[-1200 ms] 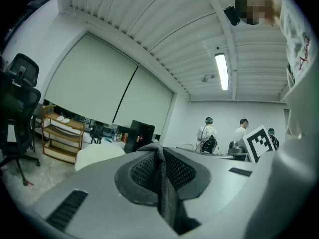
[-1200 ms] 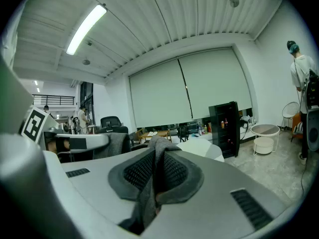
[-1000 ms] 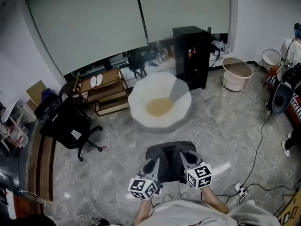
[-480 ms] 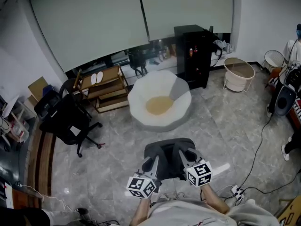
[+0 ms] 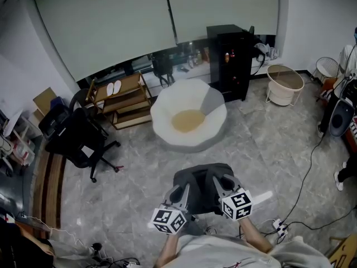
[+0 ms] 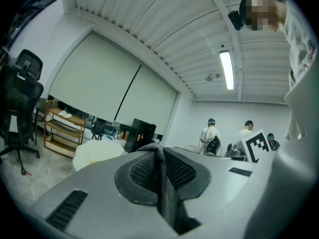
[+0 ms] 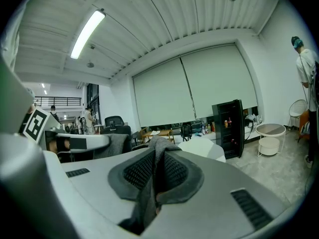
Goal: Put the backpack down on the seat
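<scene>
A dark grey backpack (image 5: 201, 184) hangs low in front of me in the head view, held up between both grippers. My left gripper (image 5: 179, 196) is shut on a strip of its grey fabric (image 6: 169, 203), which runs between the pads. In the same way my right gripper (image 5: 222, 186) is shut on a fold of grey fabric (image 7: 147, 198). The seat (image 5: 167, 108) is a white round armchair with a tan cushion. It stands on the floor a good step beyond the backpack, also visible as the white seat (image 6: 97, 151) and white seat (image 7: 199, 146).
A black office chair (image 5: 78, 141) stands at the left, a wooden shelf (image 5: 120, 102) with slippers behind it. A black cabinet (image 5: 231, 60) and a round basket table (image 5: 284, 85) are at the back right. Cables and a power strip (image 5: 281, 223) lie on the floor at the right.
Both grippers keep the same hold on the backpack. The room has shifted only slightly in the head view.
</scene>
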### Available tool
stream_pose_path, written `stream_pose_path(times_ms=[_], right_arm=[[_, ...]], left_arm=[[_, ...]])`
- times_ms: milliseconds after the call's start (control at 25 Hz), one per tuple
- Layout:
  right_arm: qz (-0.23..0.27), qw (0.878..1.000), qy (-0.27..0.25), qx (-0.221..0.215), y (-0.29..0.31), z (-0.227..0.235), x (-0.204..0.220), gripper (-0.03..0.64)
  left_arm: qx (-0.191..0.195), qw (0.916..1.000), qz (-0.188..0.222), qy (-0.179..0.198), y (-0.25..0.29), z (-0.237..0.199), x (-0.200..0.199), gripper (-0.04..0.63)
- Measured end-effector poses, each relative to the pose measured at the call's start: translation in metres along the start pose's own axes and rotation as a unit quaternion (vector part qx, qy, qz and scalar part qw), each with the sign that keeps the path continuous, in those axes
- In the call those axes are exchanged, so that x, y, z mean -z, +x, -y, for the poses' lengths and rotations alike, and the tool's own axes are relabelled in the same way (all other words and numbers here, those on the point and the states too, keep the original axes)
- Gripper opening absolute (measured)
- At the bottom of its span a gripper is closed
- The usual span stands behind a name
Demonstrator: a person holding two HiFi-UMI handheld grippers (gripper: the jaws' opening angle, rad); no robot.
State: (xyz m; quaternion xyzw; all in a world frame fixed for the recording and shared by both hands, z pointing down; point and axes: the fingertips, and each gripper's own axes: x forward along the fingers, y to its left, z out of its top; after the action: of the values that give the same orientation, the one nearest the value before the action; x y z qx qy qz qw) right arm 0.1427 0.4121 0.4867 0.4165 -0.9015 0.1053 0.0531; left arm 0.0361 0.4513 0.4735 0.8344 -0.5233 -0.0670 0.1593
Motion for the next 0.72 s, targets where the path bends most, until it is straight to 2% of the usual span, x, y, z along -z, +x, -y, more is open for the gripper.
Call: stream_pose_path(times_ms=[400, 720], right_arm=[[0.000, 1.000, 0.007, 0.000, 0.038, 0.019, -0.002, 0.051], [-0.006, 1.000, 0.008, -0.002, 0.107, 0.045, -0.011, 0.051]], left_arm=[[0.002, 1.0000, 0.005, -0.005, 0.033, -0.028, -0.005, 0.055], [-0.003, 0.9997, 0.013, -0.019, 0.088, -0.082, -0.018, 0.055]])
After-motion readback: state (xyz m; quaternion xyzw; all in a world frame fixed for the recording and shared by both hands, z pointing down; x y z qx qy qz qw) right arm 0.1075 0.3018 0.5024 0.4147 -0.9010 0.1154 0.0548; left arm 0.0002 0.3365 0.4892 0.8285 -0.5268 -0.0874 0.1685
